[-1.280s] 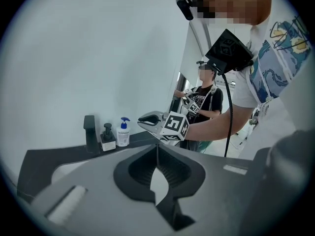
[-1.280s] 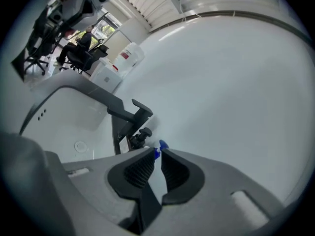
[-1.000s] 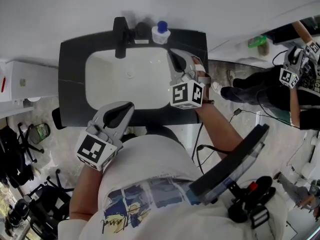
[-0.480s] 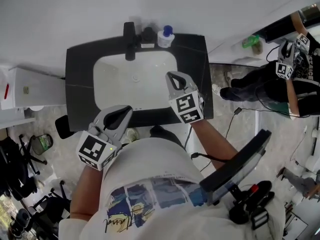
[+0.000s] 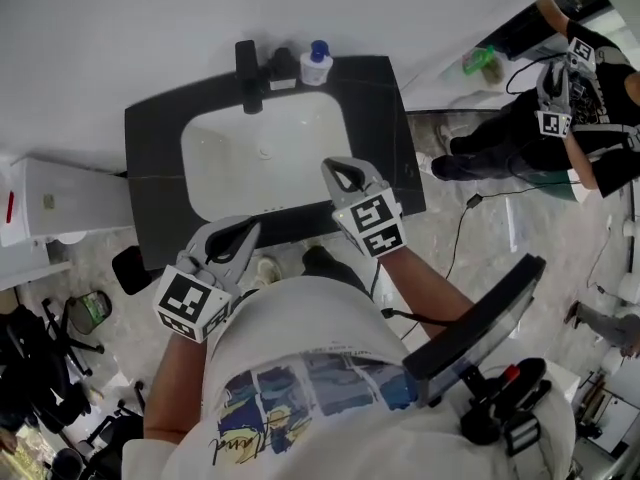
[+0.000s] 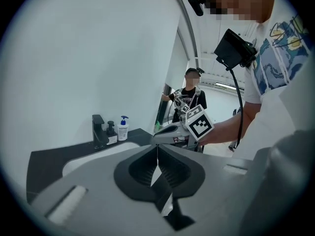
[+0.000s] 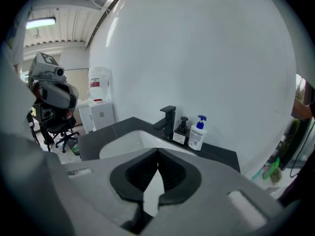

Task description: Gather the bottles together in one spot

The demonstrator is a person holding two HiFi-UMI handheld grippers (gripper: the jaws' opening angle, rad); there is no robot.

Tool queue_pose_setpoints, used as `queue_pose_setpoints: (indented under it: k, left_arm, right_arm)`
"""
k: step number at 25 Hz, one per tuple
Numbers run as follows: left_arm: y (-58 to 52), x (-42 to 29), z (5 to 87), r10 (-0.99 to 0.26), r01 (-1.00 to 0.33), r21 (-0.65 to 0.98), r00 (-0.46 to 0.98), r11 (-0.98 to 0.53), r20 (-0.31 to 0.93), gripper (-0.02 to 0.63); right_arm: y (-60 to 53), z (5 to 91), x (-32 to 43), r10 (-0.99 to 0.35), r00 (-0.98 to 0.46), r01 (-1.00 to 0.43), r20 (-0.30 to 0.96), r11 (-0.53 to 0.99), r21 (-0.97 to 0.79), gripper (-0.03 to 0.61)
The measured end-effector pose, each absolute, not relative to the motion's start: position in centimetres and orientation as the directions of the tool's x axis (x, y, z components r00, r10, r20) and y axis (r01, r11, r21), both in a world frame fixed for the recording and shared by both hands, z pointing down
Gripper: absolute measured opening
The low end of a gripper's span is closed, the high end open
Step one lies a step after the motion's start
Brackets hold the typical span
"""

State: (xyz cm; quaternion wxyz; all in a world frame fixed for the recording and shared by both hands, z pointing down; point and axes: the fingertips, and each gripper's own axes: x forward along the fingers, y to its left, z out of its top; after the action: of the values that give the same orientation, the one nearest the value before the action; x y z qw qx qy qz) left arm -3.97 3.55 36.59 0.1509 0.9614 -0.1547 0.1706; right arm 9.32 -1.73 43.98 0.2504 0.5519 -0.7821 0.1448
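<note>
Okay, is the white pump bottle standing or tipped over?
Upright: the white bottle stands on its base on the counter, blue pump on top.

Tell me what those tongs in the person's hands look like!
The left tongs and right tongs are light grey plastic, pointed like beaks, with black ribbed pads inside. Each carries a white cube printed with black square markers. The person wears a white T-shirt with a blue picture print.
</note>
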Motion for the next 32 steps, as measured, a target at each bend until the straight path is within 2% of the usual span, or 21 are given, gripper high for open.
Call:
queue_pose_setpoints:
  k: [9,32]
  left_arm:
    - [5.0,-5.0,36.9,-0.202,-0.305,0.237,0.904,-0.922,0.376,0.008]
    - [7.9,-8.5,36.8,-0.186,-0.283,0.236,0.913,-0.93,0.362,0.008]
  right_arm:
    - [0.2,43.2,7.0,-0.792,-0.274,-0.935,0.545,0.351,0.04,0.0]
    - [3.4,41.6,3.3,-0.801,-0.27,-0.933,0.534,0.355,0.062,0.0]
